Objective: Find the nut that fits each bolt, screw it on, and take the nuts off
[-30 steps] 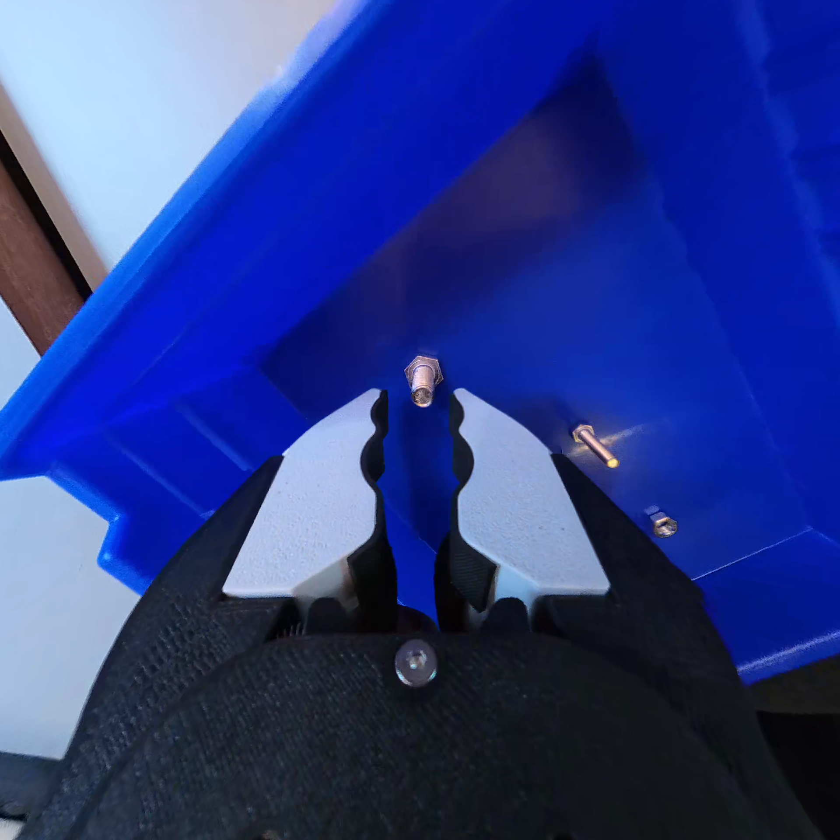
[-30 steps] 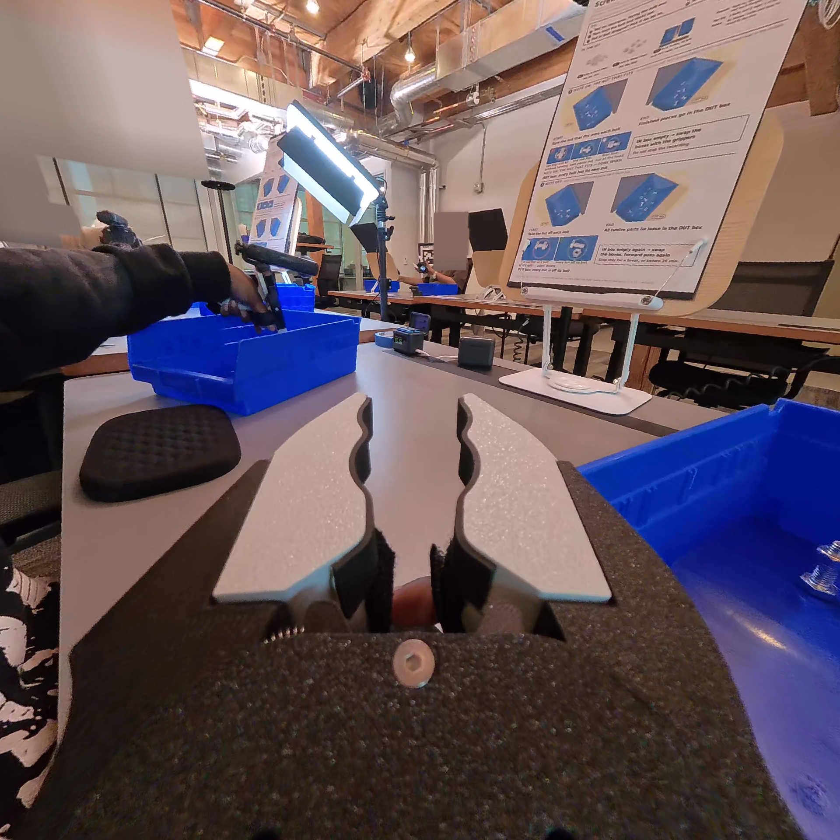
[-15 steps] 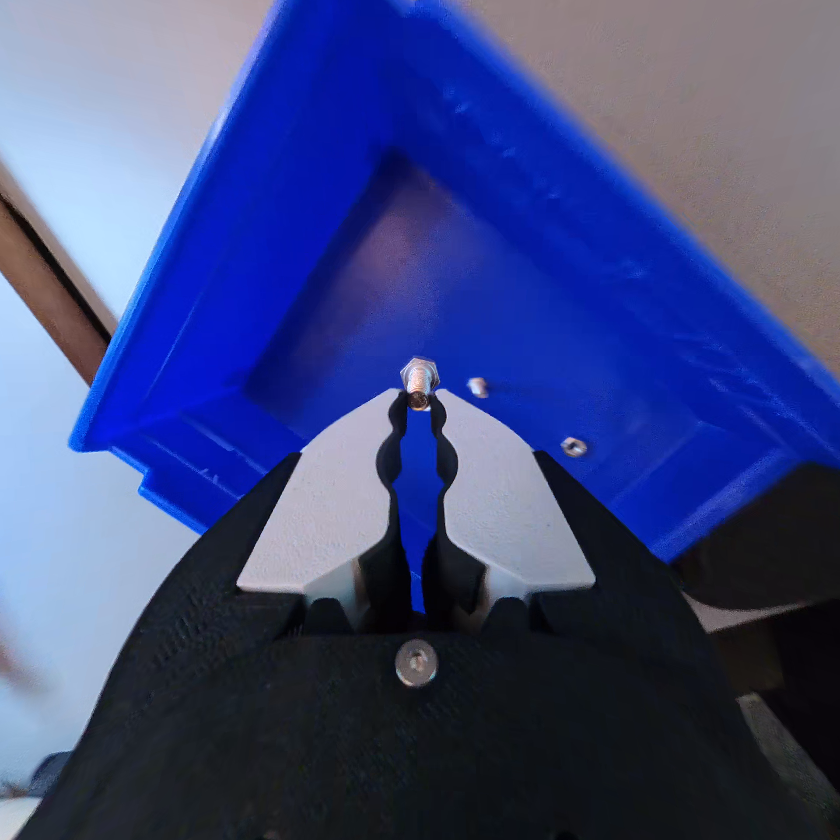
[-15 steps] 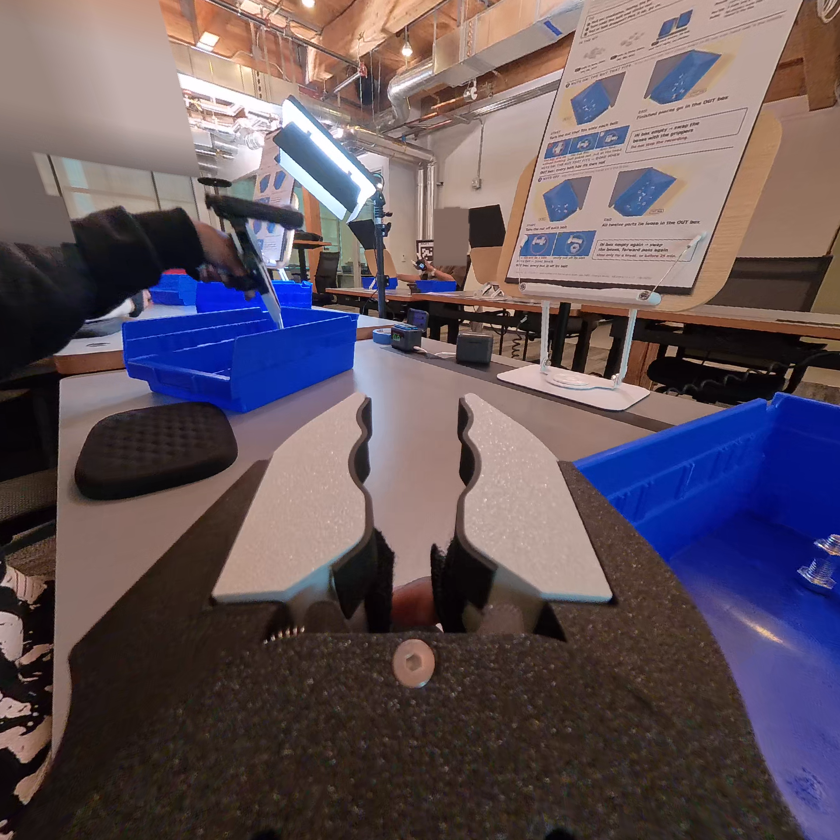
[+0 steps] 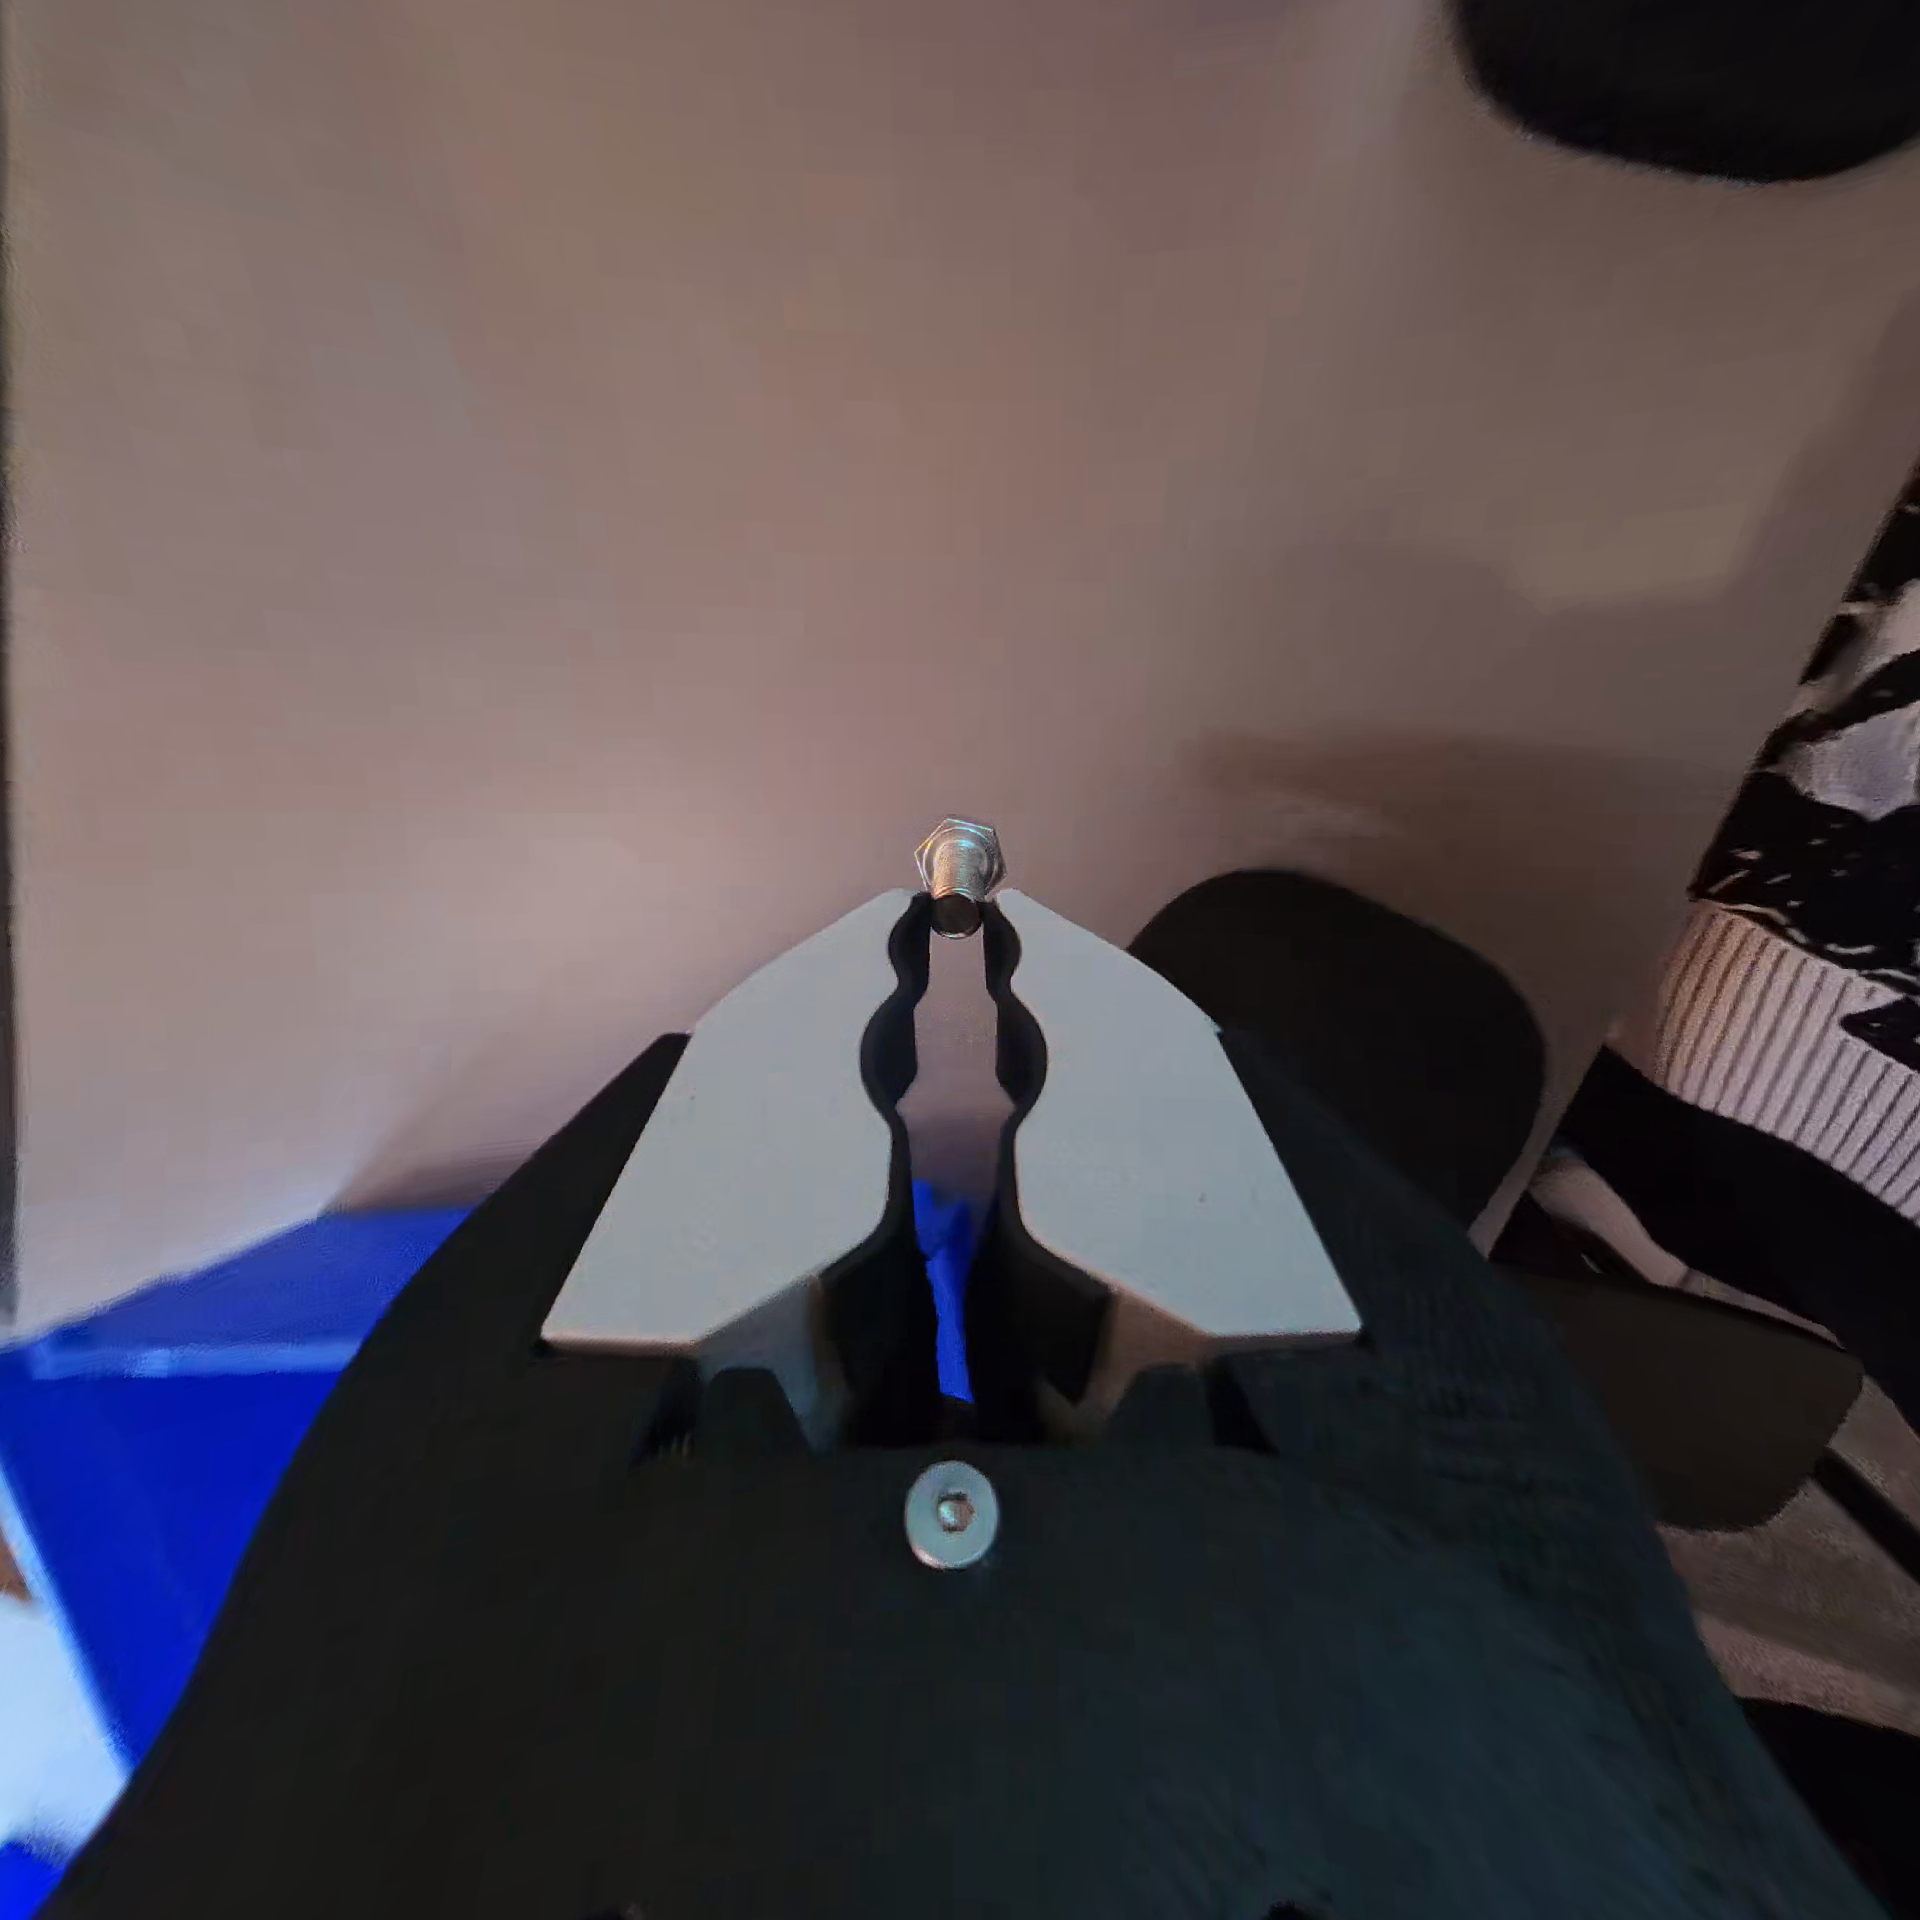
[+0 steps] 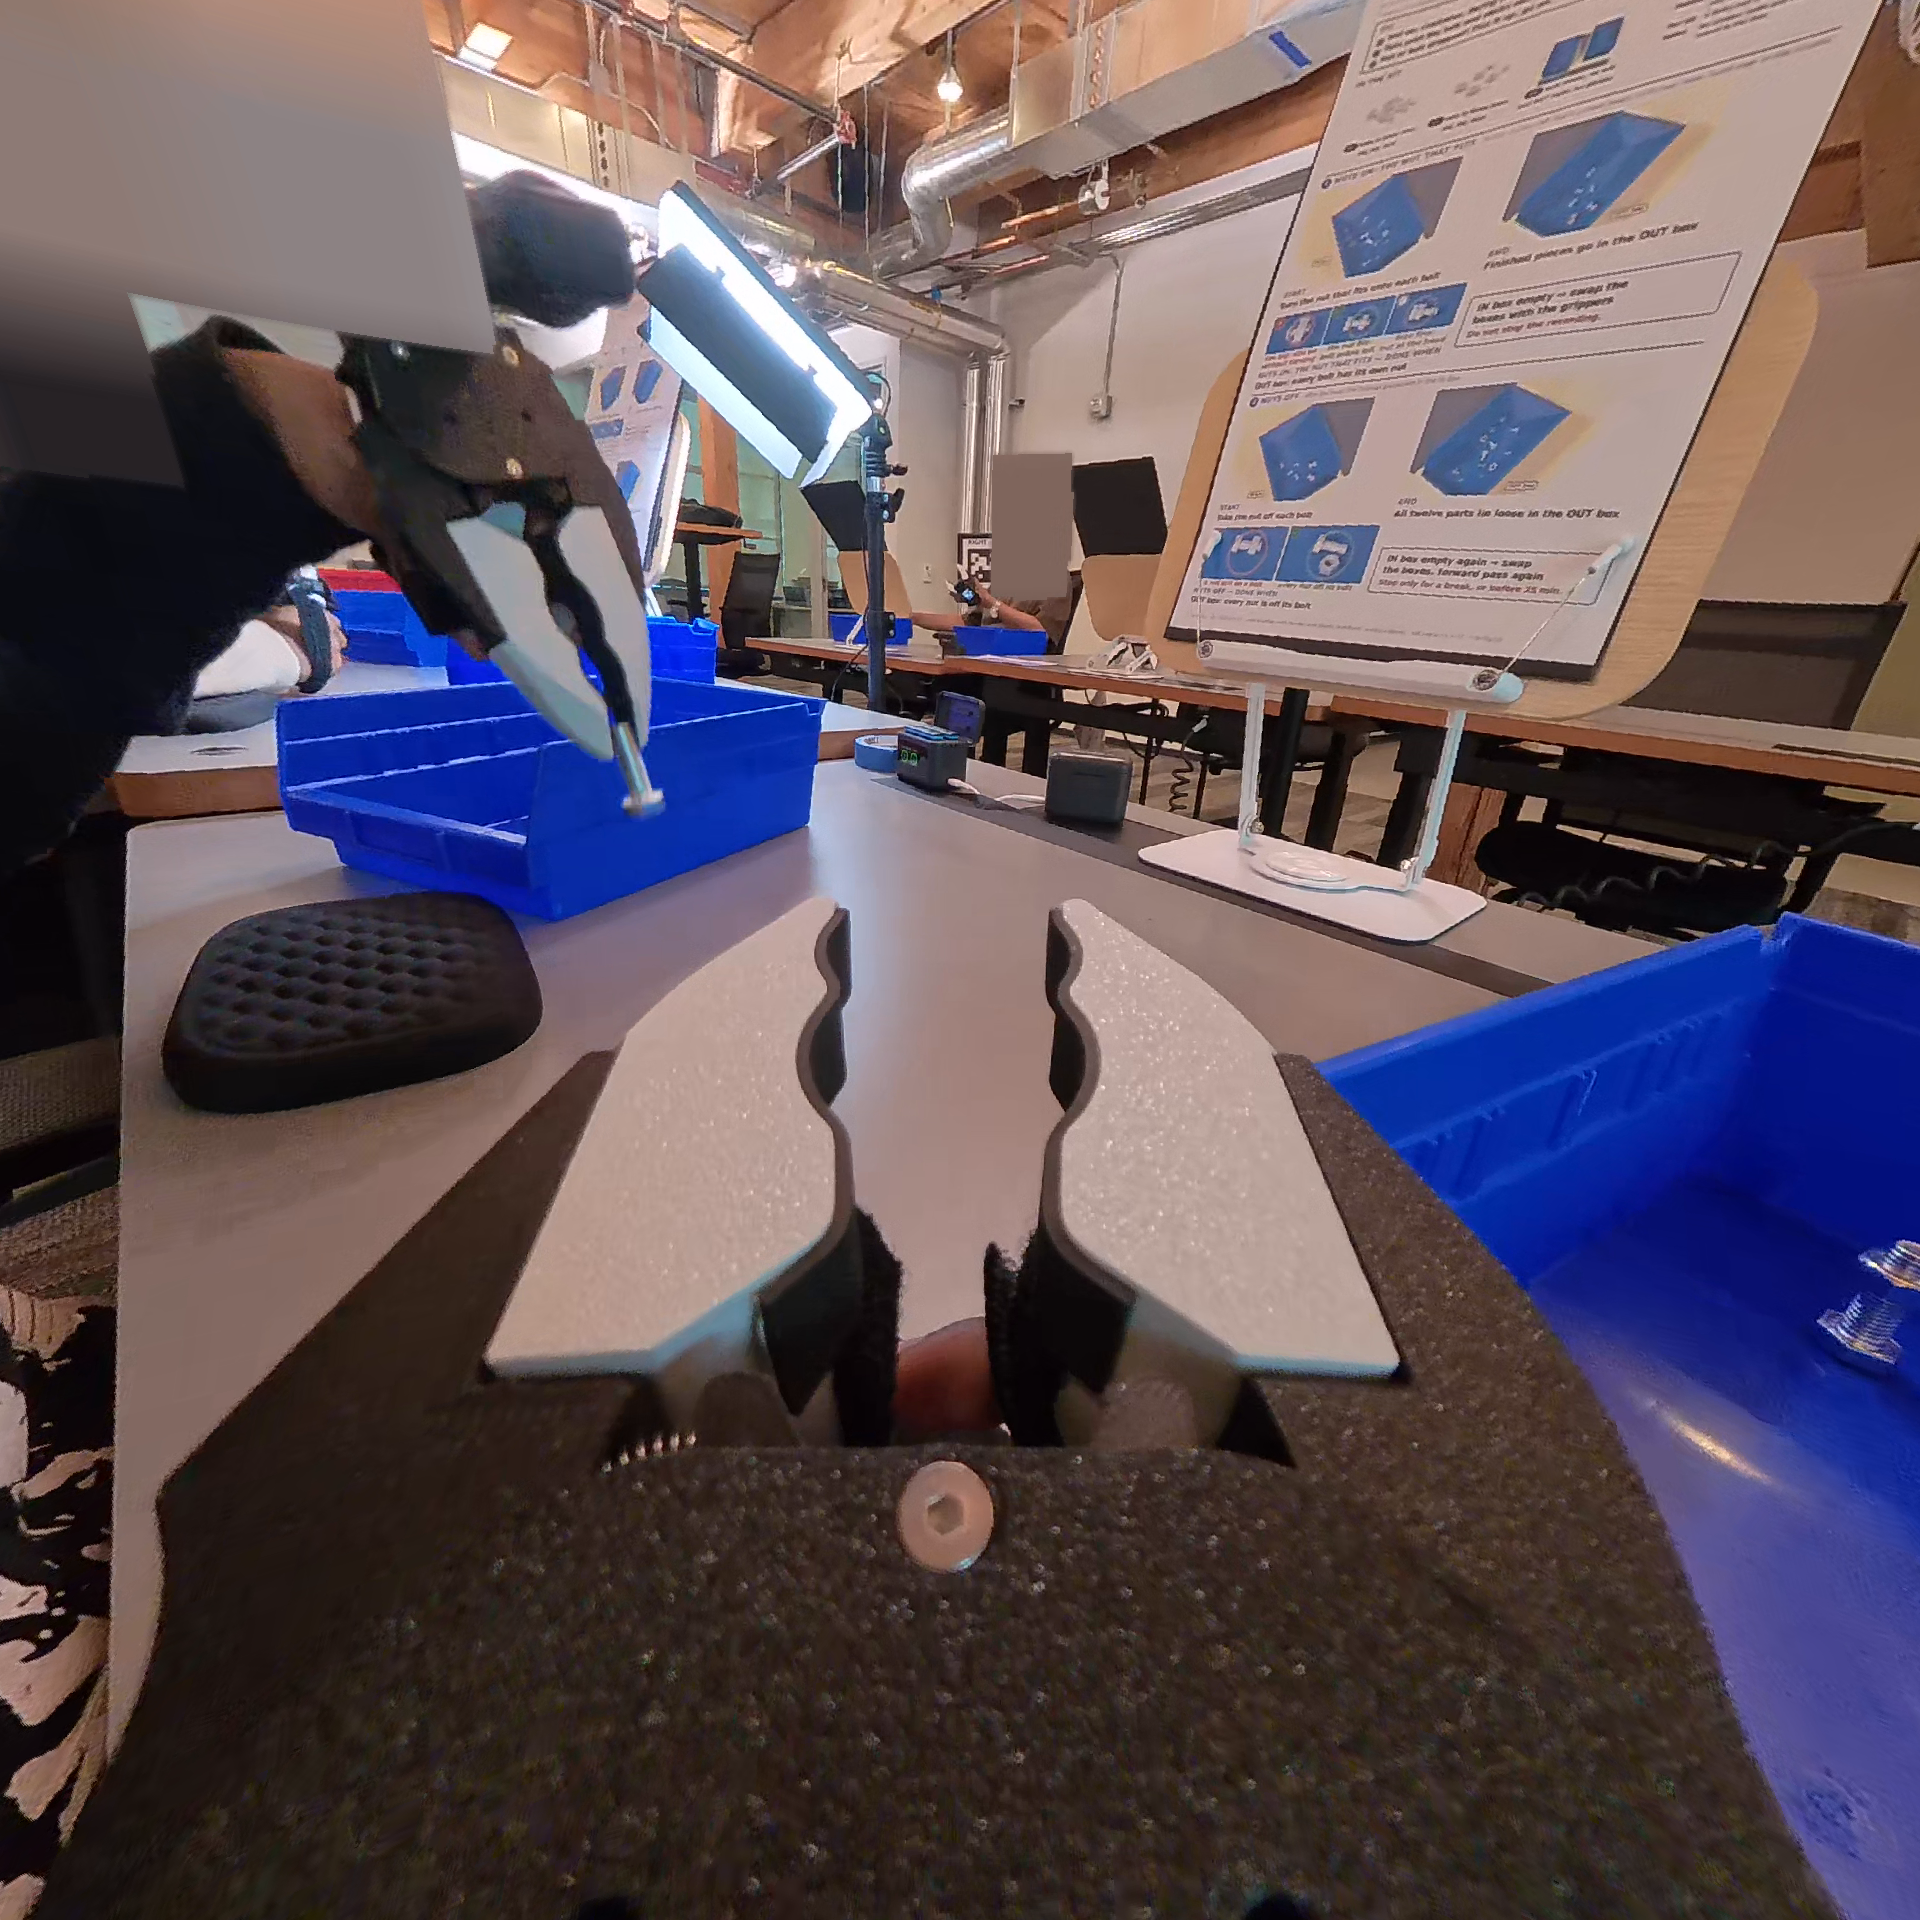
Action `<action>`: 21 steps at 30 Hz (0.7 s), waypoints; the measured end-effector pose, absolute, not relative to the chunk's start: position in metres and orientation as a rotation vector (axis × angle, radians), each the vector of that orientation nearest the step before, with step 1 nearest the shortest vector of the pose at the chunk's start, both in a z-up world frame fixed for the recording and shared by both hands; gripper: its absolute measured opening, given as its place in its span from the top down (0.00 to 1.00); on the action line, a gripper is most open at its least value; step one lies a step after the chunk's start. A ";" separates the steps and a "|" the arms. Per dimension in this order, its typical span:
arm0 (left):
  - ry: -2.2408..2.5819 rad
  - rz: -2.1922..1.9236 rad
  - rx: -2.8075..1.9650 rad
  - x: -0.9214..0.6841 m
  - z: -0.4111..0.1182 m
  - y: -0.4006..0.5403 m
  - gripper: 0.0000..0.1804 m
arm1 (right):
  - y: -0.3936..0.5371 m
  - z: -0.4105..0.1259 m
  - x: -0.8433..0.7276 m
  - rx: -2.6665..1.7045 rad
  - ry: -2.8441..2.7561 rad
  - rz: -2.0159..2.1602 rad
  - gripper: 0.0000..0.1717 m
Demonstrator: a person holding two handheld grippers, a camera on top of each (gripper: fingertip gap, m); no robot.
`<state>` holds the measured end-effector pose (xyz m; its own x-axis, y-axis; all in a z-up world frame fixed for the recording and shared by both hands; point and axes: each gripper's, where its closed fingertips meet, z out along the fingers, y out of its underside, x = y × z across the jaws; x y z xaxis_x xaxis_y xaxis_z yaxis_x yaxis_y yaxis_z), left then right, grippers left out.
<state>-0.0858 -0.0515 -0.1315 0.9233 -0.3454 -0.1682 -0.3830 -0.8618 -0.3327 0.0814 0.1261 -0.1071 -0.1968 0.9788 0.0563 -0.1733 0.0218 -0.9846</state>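
Over the grey worktop [image 6: 935,883], the left gripper [image 5: 958,914] is now pinching a silver bolt [image 5: 956,888] lifted from the blue bin [image 6: 540,790]; the right gripper [image 6: 945,987] is staying wide open, empty.

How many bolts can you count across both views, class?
3: one bolt gripped at the left tool's tips, two lying in the near blue bin, first, second. Others may be hidden.

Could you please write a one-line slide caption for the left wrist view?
Left gripper fingers pinching the threaded end of a silver hex-head bolt, lifted over the grey table, blue bin behind.
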 end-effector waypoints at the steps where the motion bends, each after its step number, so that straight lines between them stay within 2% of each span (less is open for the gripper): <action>1: 0.580 0.116 -2.721 -0.073 -0.141 -0.045 0.95 | 0.126 -0.107 0.081 -0.950 -1.244 1.402 0.79; 10: 0.717 -0.013 -2.798 -0.032 -0.202 -0.020 0.95 | 0.125 -0.108 0.082 -0.943 -1.247 1.406 0.79; 21: 0.736 -0.015 -2.832 -0.028 -0.219 -0.020 0.94 | 0.125 -0.108 0.083 -0.943 -1.242 1.414 0.79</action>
<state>-0.0278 -0.0204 -0.2192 0.8750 -0.4822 -0.0438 -0.4800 -0.8519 -0.2094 0.0825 0.1254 -0.1079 -0.2058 0.9771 0.0534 -0.1791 0.0160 -0.9837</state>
